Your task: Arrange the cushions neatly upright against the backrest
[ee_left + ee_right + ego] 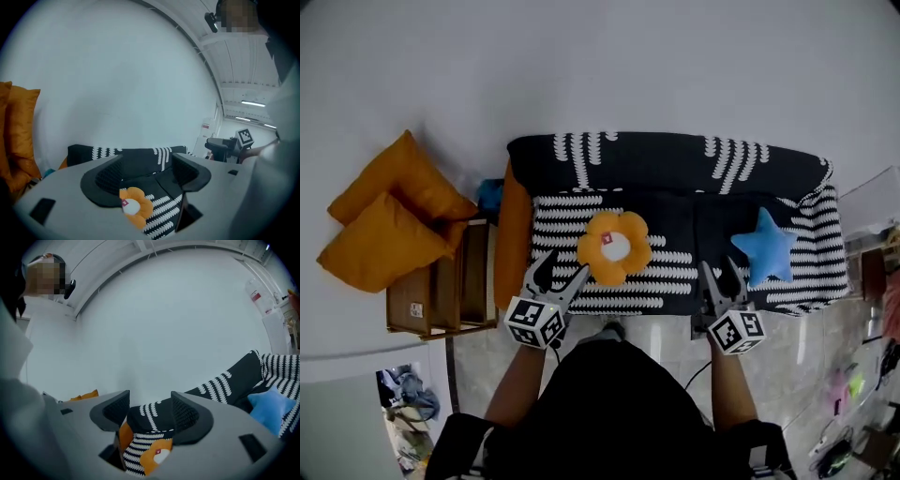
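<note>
Now | left claw point(558, 277), right claw point(722, 281) being held open, empty | flower cushion point(614, 247) ahead seemingly being targeted | grasp required next

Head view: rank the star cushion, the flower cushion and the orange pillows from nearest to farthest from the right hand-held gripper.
1. The star cushion, just to the right of the right hand-held gripper.
2. The flower cushion, to its left, nearer the other gripper.
3. The orange pillows, at the far left of the view.
</note>
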A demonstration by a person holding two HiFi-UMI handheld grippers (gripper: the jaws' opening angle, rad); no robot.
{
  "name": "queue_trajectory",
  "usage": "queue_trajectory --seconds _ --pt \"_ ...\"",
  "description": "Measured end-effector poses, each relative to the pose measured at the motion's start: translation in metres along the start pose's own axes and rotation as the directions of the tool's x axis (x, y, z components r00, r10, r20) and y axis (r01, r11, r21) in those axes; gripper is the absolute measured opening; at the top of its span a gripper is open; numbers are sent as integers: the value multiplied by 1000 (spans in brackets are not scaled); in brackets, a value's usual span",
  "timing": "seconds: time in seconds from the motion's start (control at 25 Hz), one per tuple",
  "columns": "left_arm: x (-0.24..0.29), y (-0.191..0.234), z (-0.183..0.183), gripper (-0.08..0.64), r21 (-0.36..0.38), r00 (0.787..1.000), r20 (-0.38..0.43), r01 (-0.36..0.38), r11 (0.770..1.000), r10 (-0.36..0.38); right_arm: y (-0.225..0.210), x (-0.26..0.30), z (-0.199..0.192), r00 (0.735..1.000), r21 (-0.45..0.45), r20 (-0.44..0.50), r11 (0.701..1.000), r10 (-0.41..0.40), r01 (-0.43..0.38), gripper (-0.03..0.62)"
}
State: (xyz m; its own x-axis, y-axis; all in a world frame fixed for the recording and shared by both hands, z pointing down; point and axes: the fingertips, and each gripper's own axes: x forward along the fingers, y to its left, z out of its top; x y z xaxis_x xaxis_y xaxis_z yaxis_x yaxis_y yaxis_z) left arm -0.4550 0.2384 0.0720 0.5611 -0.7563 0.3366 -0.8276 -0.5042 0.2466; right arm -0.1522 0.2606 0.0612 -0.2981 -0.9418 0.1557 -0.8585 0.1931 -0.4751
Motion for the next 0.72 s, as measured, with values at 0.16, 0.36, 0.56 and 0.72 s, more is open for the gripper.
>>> queue_trajectory --seconds 0.16,0.36,0.56,0.72 --pt "20 38 4 331 -10 999 -30 -16 1000 16 12 46 -8 1000 -15 -25 1000 19 -20 282" --pt "43 61 15 333 -5 1000 -25 -4 1000 4 7 91 -31 996 19 -84 1000 6 -4 288" --pt "67 86 -7 332 -81 996 -82 -31 996 24 17 127 -71 973 63 -218 996 78 -66 296" --pt "94 93 -25 332 -113 995 -97 -41 993 30 8 151 -95 952 36 -293 996 91 -85 298"
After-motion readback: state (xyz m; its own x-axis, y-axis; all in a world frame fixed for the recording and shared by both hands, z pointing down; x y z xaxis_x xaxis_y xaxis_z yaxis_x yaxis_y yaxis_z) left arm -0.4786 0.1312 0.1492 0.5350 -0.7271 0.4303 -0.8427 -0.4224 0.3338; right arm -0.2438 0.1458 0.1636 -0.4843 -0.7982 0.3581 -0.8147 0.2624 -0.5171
